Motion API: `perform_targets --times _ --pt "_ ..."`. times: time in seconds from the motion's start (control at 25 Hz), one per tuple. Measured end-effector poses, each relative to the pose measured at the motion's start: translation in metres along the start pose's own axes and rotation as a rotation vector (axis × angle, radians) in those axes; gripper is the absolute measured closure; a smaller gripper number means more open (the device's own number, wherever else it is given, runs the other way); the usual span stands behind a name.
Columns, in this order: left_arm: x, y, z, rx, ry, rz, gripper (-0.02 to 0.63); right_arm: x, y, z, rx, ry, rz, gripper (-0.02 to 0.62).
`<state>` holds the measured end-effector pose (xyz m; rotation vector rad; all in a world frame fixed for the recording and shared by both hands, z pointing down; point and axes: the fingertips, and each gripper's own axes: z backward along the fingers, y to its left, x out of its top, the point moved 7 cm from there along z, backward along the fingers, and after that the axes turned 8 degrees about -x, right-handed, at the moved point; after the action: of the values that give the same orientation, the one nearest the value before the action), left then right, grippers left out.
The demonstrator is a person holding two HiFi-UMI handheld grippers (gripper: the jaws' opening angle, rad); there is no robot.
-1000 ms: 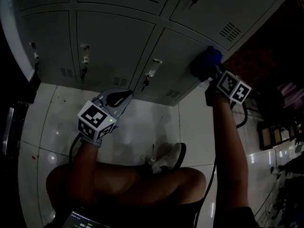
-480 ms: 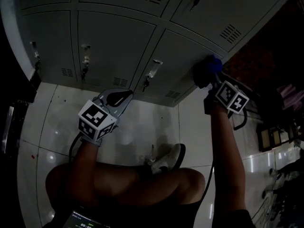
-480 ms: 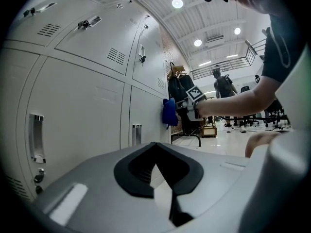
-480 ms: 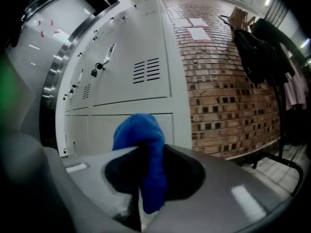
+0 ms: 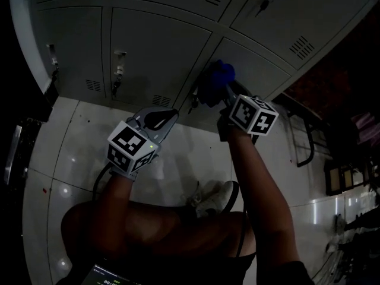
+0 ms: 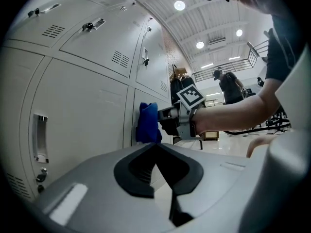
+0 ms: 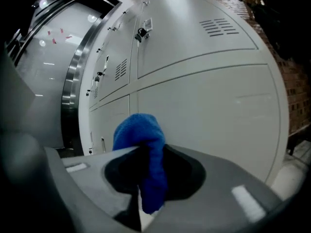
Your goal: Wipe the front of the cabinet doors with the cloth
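A bank of grey cabinet doors (image 5: 154, 46) fills the top of the head view. My right gripper (image 5: 219, 95) is shut on a blue cloth (image 5: 215, 78) and presses it against a lower door (image 5: 249, 64), close to that door's latch. In the right gripper view the blue cloth (image 7: 141, 136) bulges out between the jaws of the right gripper (image 7: 146, 154), against the door (image 7: 214, 110). My left gripper (image 5: 157, 121) hangs below the doors over the floor, shut and holding nothing. In its own view the left gripper (image 6: 156, 145) points at the cloth (image 6: 147, 122).
Latches (image 5: 119, 61) stick out from the lower doors. White floor tiles (image 5: 65, 153) lie below the cabinet. The person's knees and a shoe (image 5: 214, 198) are underneath my arms. A dark metal frame (image 5: 306, 141) stands at the right.
My right gripper has slid the cloth leftward across the lower door, from its right edge to near the latch. The left gripper has stayed roughly where it was.
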<state>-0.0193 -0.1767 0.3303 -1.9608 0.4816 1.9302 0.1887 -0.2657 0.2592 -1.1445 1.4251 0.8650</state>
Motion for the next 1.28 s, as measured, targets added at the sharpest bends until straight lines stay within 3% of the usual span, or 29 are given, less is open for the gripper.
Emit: perform_targets --times 0.24,0.52,0.92,1.12,1.28 --pt "0.002 0.003 0.001 -0.002 -0.016 0.008 0.606 0.000 0.021 -0.027 0.019 0.008 0.000 0.518" --pt "0.000 0.001 0.002 -0.005 -0.008 0.003 0.606 -0.001 0.004 -0.020 -0.005 0.010 0.016 0.518" --pt "-0.003 0.000 -0.001 -0.010 0.013 -0.002 0.606 -0.006 -0.079 0.019 -0.164 0.008 0.026 0.518" --pt "-0.006 -0.001 -0.003 -0.014 0.025 -0.004 0.606 -0.008 -0.132 0.045 -0.273 0.000 -0.070 0.518" --pt "-0.008 -0.002 -0.004 -0.017 0.033 -0.006 0.606 -0.008 -0.171 0.063 -0.360 -0.017 -0.060 0.518"
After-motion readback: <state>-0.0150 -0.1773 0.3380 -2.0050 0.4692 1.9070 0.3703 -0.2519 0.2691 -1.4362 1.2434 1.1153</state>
